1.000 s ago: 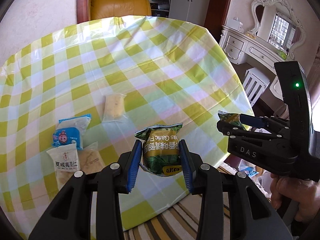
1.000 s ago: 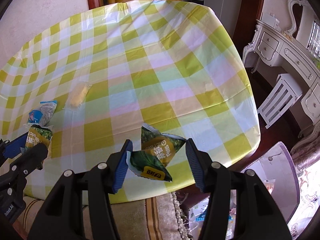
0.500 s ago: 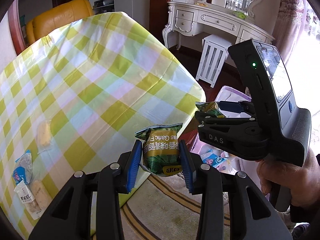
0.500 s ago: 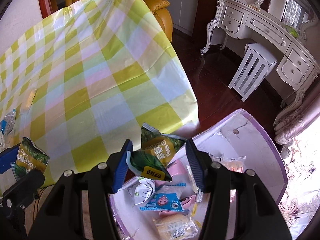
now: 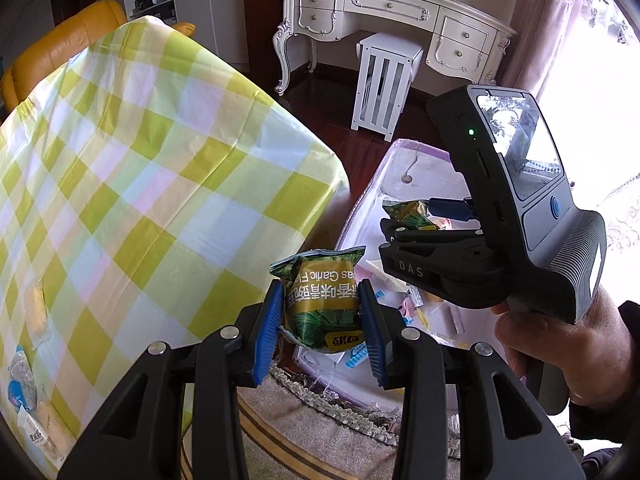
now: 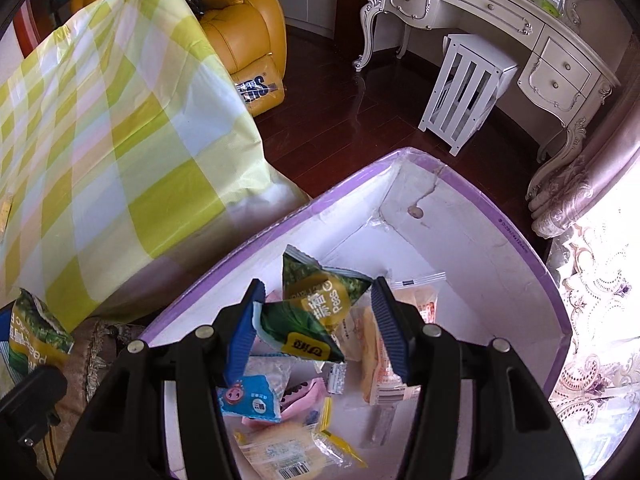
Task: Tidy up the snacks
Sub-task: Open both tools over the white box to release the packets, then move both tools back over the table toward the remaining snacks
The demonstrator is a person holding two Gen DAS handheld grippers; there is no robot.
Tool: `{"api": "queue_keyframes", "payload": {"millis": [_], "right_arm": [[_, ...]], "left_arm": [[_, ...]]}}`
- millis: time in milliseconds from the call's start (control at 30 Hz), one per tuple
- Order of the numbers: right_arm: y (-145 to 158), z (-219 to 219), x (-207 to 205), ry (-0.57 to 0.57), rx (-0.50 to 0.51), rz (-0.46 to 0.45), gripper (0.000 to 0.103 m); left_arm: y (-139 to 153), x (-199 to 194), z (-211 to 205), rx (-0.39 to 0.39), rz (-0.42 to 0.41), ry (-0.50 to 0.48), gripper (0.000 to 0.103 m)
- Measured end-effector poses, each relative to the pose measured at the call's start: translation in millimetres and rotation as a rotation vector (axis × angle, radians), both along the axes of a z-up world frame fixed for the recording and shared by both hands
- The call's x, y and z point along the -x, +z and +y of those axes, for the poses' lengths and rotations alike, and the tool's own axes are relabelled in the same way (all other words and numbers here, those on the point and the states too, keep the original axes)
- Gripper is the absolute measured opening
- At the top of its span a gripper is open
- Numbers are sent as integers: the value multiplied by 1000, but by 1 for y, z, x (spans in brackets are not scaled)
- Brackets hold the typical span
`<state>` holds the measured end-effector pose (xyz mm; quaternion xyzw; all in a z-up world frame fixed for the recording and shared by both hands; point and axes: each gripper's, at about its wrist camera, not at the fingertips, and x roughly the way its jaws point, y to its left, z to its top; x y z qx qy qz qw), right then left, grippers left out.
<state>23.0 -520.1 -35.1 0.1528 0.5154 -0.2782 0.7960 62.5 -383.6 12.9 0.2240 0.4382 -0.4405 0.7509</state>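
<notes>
Snack packets, green with yellow panels, sit one in each tool. The left tool pinches a plump pea packet squarely across its sides, print upside down to the camera. The right tool holds a second pea packet that lies crumpled and skewed, one corner pressed to the left pad and another to the right.

A second ago both packets hung over the checked counter. Now the right tool is directly above the purple-rimmed box on the floor beside the counter, while the left tool is past the counter's edge, over the rug and the near rim of the box. Neither grip has widened during the swing.

By this reading the carry is nearly finished and release into the box is the step in hand; the left tool probably needs to come further over the box first.

The box already holds a loose heap of wrapped snacks, among them a blue packet. A few snacks remain on the counter, near its left edge in the left view.
</notes>
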Motion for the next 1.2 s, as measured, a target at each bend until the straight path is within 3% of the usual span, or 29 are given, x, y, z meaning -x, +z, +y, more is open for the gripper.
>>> {"api": "queue_keyframes", "payload": {"millis": [633,800,1200], "right_arm": [[-21,-21,11,-84,-30,47,61],[-21,-22,10,-90,-25,43,73],[-1,-6,0,-64,-8,-11,76]], "left_arm": [[-13,9,-28,-44,18,-76,39],[-11,9,-26,-36,11,-65,61],[0,0,-7,-6,-31,-11,69]]}}
